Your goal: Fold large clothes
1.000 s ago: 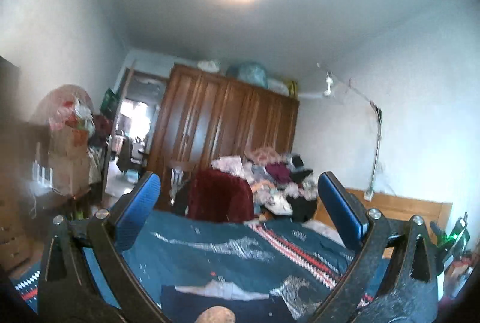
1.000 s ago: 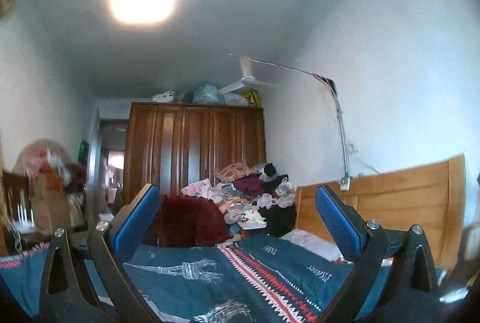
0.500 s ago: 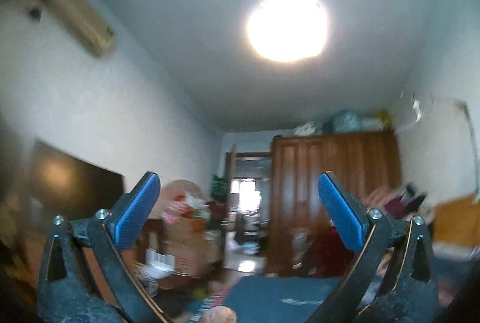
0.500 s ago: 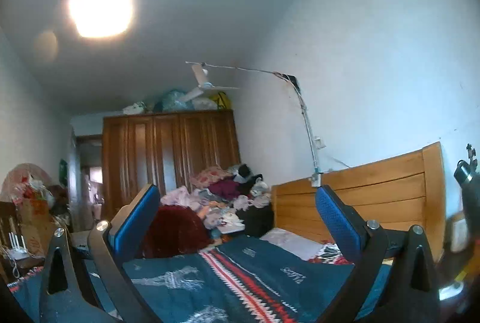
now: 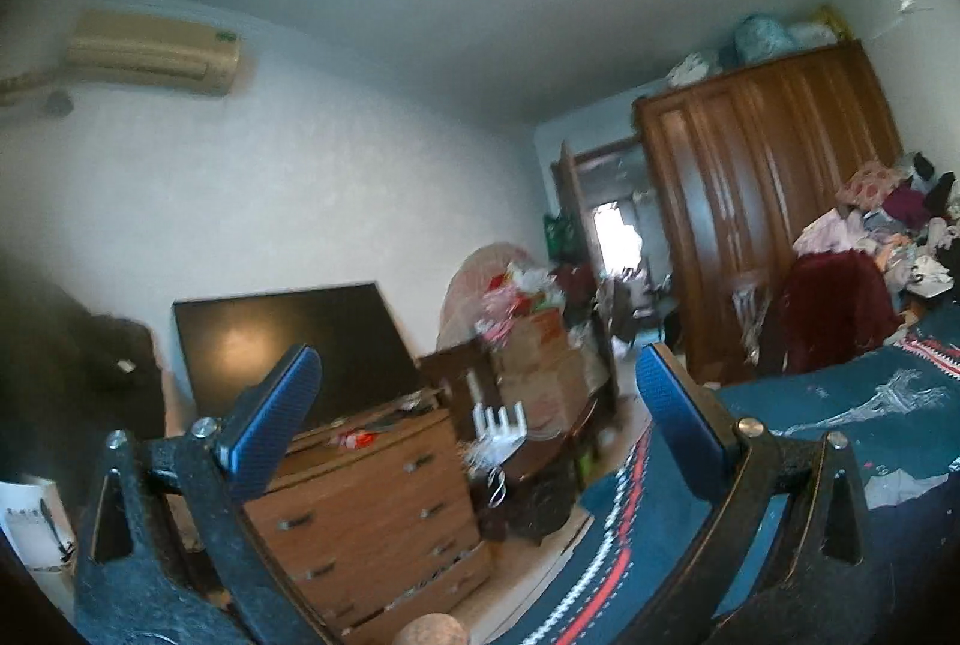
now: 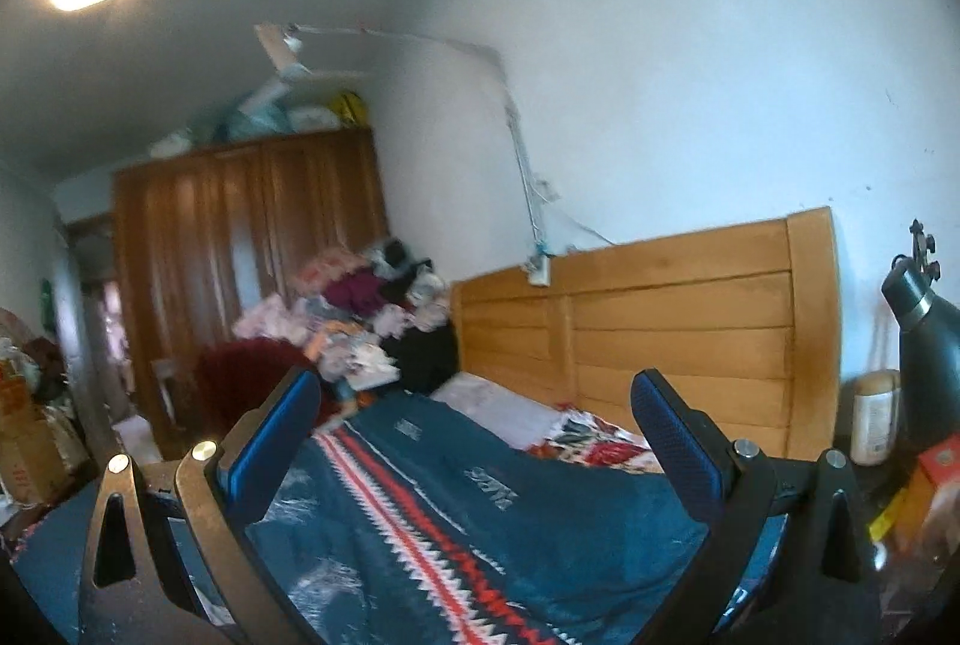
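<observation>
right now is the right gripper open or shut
Open: the right gripper has its blue pads wide apart, with nothing between them, above the blue bedspread.

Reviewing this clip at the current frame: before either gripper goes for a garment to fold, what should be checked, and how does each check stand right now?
1. Left gripper empty, jaws apart: ok.
2. Right gripper empty, jaws apart: ok.
3. Left gripper aimed at clothing: not ok; it faces the wooden dresser and dark TV screen.
4. Right gripper aimed at the work surface: ok; the teal patterned blanket lies below its fingers.
5. Garment chosen: cannot tell; the clothes pile sits at the far end by the headboard, nothing singled out.
6. Folding spot on the blanket: cannot tell; the near part is hidden.
</observation>
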Motion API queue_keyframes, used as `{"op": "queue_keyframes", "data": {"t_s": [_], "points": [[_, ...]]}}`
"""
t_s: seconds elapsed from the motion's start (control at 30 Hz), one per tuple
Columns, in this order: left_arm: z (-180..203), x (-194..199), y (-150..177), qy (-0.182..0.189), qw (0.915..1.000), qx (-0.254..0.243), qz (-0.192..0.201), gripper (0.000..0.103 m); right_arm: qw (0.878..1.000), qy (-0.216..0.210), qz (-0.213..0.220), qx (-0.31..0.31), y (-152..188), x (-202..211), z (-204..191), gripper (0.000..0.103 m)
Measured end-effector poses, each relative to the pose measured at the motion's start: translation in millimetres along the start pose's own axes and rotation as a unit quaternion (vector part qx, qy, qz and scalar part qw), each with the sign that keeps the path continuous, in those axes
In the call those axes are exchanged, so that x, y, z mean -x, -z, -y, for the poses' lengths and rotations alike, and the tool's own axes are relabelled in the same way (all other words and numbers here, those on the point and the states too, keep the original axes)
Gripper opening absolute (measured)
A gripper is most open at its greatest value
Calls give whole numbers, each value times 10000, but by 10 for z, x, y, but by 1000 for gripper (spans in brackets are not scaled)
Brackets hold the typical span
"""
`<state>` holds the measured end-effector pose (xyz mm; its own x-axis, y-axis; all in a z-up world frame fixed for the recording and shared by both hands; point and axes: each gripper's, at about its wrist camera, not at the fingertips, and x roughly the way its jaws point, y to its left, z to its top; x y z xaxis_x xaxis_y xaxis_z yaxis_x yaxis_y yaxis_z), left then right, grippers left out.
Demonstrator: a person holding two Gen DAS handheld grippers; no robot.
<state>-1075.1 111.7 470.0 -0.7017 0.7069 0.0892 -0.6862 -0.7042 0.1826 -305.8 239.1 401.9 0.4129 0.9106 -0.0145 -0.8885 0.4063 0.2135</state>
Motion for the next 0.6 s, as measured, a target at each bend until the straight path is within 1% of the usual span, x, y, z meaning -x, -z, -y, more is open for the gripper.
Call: {"op": "queue_keyframes", "data": {"t_s": [0.1,0.17,0.2,0.23,0.3,0.33,0.37,0.4,0.43,0.47,0.5,0.53,0.6], "points": [[-219,1,95,-40,9993,305,-211,103,9998,116,-103,-82,55,-166,57,103],[-232,4,203,13,9985,445,-309,103,9997,80,-130,-171,113,-191,31,103],[-188,-11,313,140,9974,533,-471,103,9995,-71,-184,-247,143,-173,-5,103],[-181,-42,384,272,9962,587,-582,103,9985,-376,-238,-304,193,-103,-61,103],[18,-43,661,800,9905,697,-874,103,9961,-816,-248,-224,278,32,-251,103],[163,-13,838,1110,9856,742,-1042,103,9932,-1123,-297,-83,383,152,-392,103],[365,36,1054,1509,9775,805,-1233,103,9902,-1347,-366,47,474,238,-520,103],[528,78,1216,1818,9698,843,-1389,103,9870,-1538,-438,173,572,325,-647,103],[736,131,1421,2143,9597,865,-1596,103,9829,-1739,-521,304,703,430,-785,103],[997,188,1664,2496,9462,839,-1881,103,9776,-1962,-633,430,857,535,-929,103],[1187,235,1841,2745,9349,805,-2099,103,9725,-2147,-750,513,986,604,-1050,103],[1500,286,2127,3065,9161,749,-2475,103,9652,-2367,-930,612,1159,676,-1186,103],[1885,347,2503,3429,8882,625,-2994,102,9510,-2671,-1285,881,1520,799,-1454,103]]}}
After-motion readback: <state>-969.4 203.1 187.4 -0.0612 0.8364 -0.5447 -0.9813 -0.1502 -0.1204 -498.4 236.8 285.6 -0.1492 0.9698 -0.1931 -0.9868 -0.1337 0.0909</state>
